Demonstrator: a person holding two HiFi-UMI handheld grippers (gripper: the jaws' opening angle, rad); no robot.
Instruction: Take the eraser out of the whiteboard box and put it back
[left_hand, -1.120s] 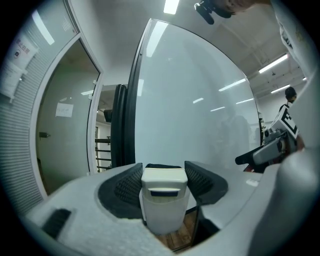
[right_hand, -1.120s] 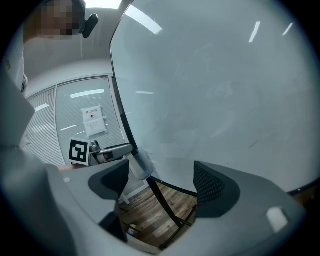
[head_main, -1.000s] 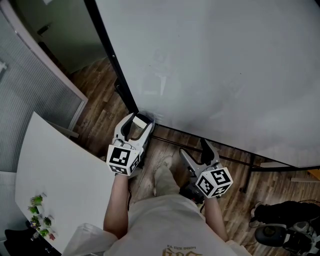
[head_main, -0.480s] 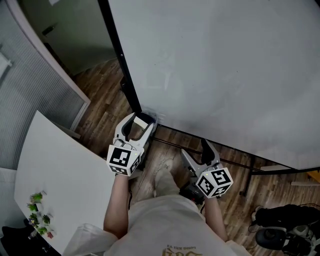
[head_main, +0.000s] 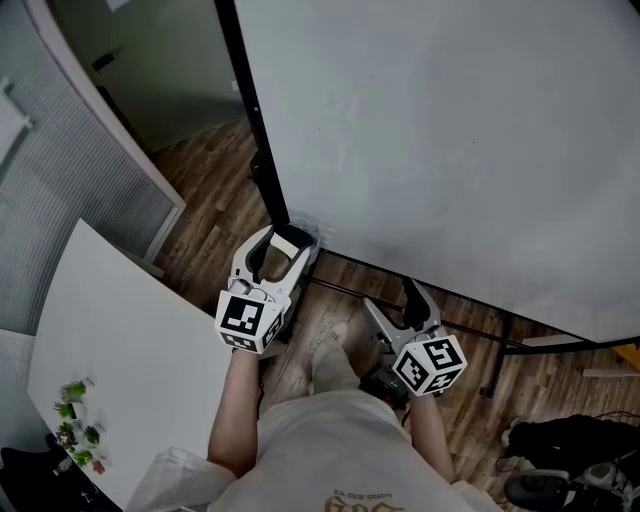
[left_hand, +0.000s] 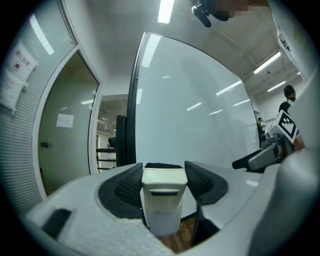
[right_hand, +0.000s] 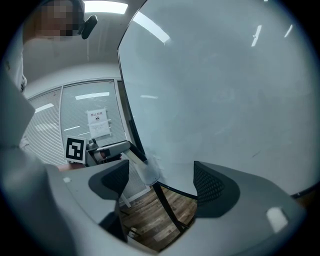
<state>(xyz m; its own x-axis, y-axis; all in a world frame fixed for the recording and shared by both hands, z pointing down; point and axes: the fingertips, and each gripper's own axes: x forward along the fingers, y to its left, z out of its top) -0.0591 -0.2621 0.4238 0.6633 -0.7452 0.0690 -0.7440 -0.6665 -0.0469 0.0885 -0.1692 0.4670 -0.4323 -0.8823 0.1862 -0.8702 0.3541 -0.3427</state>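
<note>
A cream-white eraser (left_hand: 162, 182) is pinched between the pads of my left gripper (head_main: 287, 238), which is shut on it. It stands just above a translucent box (left_hand: 162, 222) at the lower left corner of the whiteboard (head_main: 450, 130). In the right gripper view, the box (right_hand: 150, 172) hangs beside the board's dark frame, with the left gripper's fingers (right_hand: 112, 148) reaching to it. My right gripper (head_main: 392, 300) hovers lower and to the right, below the board's bottom edge, open with only floor between its jaws.
A white table (head_main: 120, 350) with small plants (head_main: 75, 420) stands at the left. The board's black frame post (head_main: 255, 130) and stand bars (head_main: 480, 330) run over the wooden floor. A dark bag (head_main: 570, 440) lies at the lower right. A blind-covered glass wall (head_main: 60, 180) is at the far left.
My left gripper has risen slightly with the eraser in it, staying by the board's corner. The right gripper has kept still.
</note>
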